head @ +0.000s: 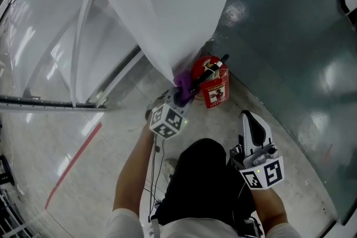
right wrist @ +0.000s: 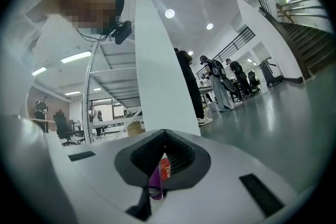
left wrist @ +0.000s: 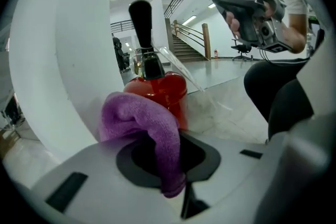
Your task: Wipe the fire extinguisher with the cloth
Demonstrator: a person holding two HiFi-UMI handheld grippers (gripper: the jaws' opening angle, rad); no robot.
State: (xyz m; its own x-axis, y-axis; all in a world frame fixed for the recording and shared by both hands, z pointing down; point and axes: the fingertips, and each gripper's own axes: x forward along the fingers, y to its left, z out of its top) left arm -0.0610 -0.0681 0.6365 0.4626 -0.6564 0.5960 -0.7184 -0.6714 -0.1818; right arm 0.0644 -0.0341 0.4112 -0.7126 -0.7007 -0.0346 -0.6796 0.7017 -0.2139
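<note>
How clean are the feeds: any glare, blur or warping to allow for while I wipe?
Head view: bright glare patches on the dark floor, but the fire extinguisher is readable. Left gripper view: strong fisheye bending and dark corners, yet the purple cloth is sharp. Right gripper view: same warping, aimed up at ceiling lights.

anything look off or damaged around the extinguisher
Nothing stands out. The fire extinguisher stands upright on the floor, no visible spill or dent, and the left gripper holds the purple cloth against it.
</note>
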